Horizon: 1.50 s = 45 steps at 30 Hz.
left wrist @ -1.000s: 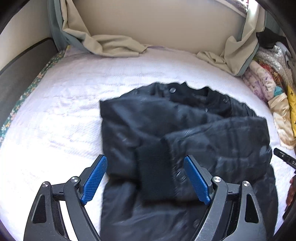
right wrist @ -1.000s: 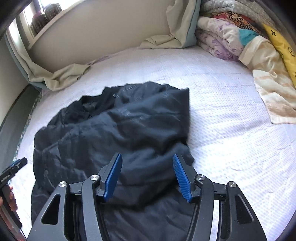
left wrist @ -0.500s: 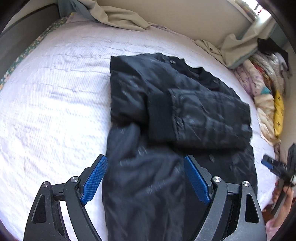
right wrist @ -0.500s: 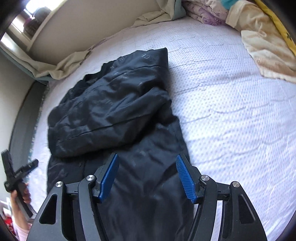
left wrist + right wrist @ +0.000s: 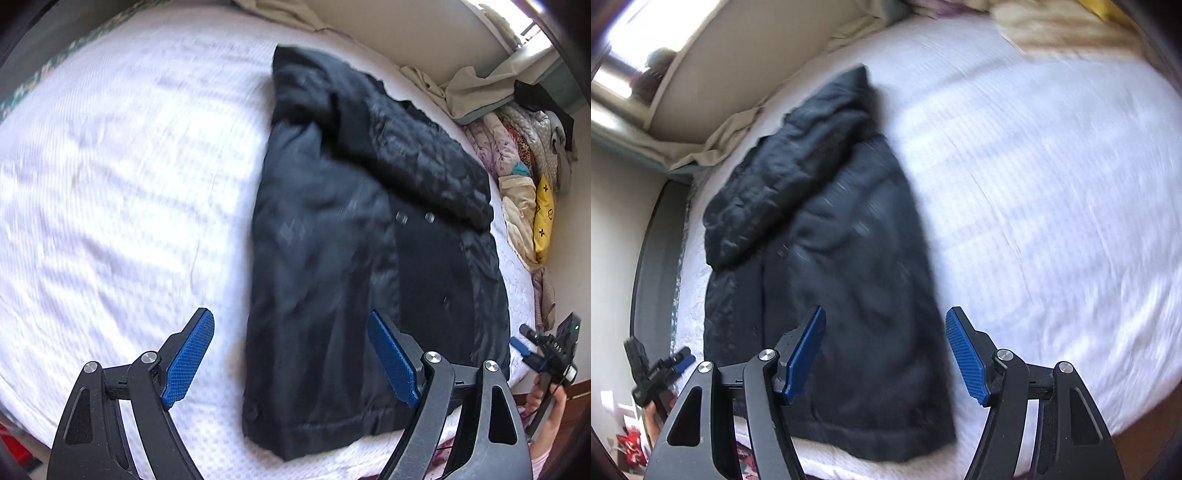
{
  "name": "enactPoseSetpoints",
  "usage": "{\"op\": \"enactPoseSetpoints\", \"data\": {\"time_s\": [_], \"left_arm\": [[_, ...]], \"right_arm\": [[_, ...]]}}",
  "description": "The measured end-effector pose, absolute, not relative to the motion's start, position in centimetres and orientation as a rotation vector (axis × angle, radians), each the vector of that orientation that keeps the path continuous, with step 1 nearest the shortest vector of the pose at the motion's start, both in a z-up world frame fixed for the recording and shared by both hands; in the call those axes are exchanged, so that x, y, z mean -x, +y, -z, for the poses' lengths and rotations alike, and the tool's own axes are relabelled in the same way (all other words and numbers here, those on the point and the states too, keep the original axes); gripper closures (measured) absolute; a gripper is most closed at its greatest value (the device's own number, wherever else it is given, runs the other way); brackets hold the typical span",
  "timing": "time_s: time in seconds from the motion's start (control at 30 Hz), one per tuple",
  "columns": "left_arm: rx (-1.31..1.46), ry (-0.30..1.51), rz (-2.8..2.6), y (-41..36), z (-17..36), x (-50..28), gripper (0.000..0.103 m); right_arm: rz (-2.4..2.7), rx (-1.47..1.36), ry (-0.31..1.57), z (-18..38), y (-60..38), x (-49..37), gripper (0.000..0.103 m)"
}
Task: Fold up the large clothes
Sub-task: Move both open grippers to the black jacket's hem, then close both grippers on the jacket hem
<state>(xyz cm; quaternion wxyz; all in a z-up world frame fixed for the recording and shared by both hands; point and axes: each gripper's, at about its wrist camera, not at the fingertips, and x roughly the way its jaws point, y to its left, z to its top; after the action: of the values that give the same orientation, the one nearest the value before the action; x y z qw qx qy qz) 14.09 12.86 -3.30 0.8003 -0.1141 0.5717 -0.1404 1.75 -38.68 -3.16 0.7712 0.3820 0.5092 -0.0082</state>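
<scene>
A black padded jacket (image 5: 332, 258) lies lengthwise on the white bed, sleeves folded across its upper part, hem toward me. My left gripper (image 5: 291, 354) hovers open over the jacket's left hem corner, nothing touching its blue pads. In the right wrist view the same jacket (image 5: 831, 277) runs from the hem near me up to the collar. My right gripper (image 5: 886, 354) hangs above the jacket's right hem corner; its jaws are opening, with only the cloth beneath them, not gripped. Each view shows the other gripper small at its edge, held in a hand.
The white bed cover (image 5: 110, 184) stretches wide to the left and also (image 5: 1052, 221) to the right of the jacket. Piled bedding and clothes (image 5: 524, 177) lie at the far right. Beige curtain cloth (image 5: 461, 92) drapes on the bed by the wall. The bed's near edge is just below the hem.
Both grippers have drawn back from the folded sleeves down to the jacket's hem at the near bed edge. The right gripper's jaws have widened a little. Both views have tilted.
</scene>
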Motion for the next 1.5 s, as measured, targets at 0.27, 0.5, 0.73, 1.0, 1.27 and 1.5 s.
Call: {"op": "enactPoseSetpoints", "data": {"time_s": [0.27,0.5,0.73,1.0,1.27,1.5], "left_arm": [[0.372,1.282,0.321,14.2,7.1,-12.1,0.016],[0.384,1.289,0.452,12.6,7.7,-11.7,0.026],[0.403,1.303,0.506,11.8,8.6,-11.9,0.073],[0.391,1.252,0.532,11.6,6.6,-11.0,0.082],[0.394,1.21,0.579,13.1,2.6,-6.8,0.083],[0.421,1.235,0.589,15.0,1.9,-3.4,0.085]], "right_arm": [[-0.033,-0.918,1.114,6.9,-37.5,0.8,0.037],[-0.114,-0.946,1.06,7.8,-37.1,1.7,0.037],[-0.214,-1.011,1.065,8.6,-36.9,1.5,0.054],[-0.278,-0.968,1.016,7.3,-36.3,1.3,0.094],[-0.315,-0.943,0.99,4.5,-35.5,3.7,0.095],[-0.356,-0.949,0.976,2.2,-35.5,7.4,0.096]]}}
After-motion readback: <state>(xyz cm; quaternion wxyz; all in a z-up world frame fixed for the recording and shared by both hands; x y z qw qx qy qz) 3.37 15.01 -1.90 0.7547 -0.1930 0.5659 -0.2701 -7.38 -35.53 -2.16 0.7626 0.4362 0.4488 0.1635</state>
